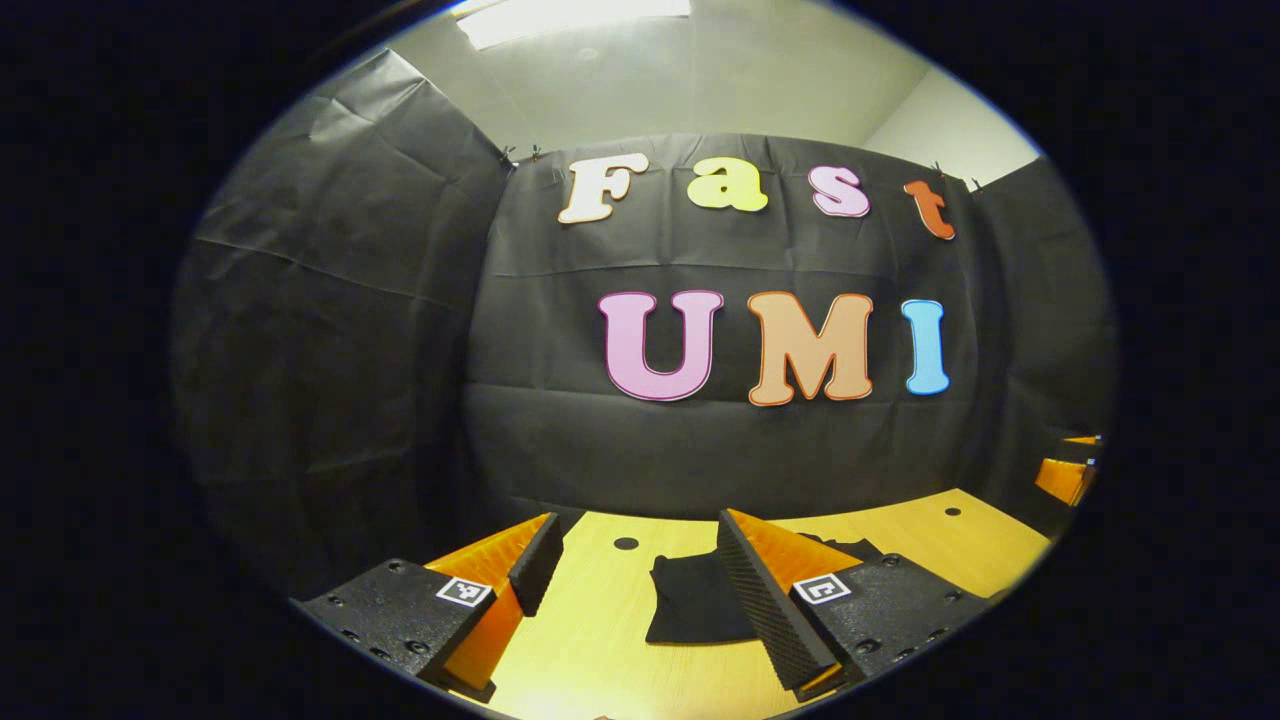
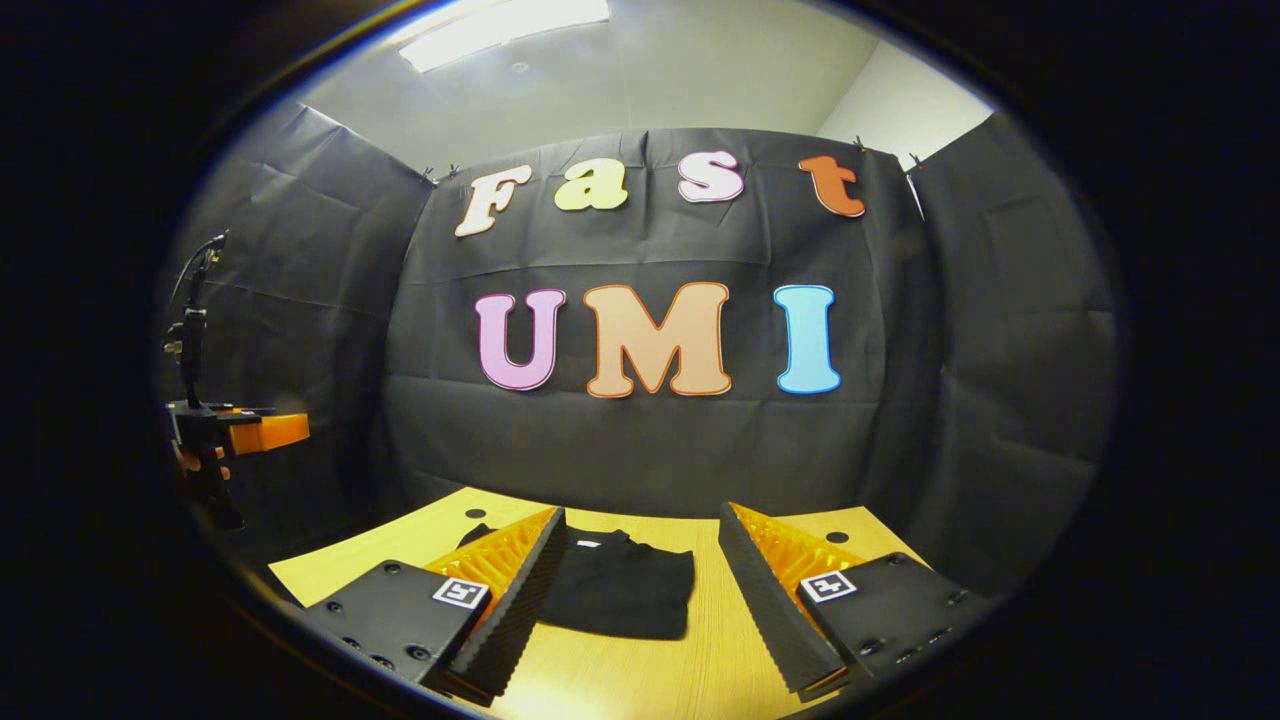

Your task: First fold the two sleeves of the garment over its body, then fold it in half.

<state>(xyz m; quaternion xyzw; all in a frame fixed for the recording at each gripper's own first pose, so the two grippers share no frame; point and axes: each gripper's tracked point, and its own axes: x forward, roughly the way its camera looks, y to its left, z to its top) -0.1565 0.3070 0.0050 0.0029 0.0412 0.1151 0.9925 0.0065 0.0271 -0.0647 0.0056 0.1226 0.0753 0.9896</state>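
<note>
A black garment (image 1: 695, 600) lies flat on the wooden table (image 1: 600, 660) as a compact dark shape. My left gripper (image 1: 638, 530) hovers above the table's near side, open and holding nothing; its right finger partly covers the garment. In the right gripper view the garment (image 2: 620, 590) lies between and beyond the fingers, its collar toward the far side. My right gripper (image 2: 642, 515) is open above it and touches nothing. The left gripper (image 2: 235, 432) also shows far off at the left, raised above the table (image 2: 700, 650) in a hand (image 2: 190, 460).
Black cloth walls close the booth behind and on both sides of the table. Small round holes (image 1: 626, 543) dot the tabletop. An orange part of the other gripper (image 1: 1065, 478) shows at the right edge. A thin dark stalk (image 2: 190, 300) rises above the far-off gripper.
</note>
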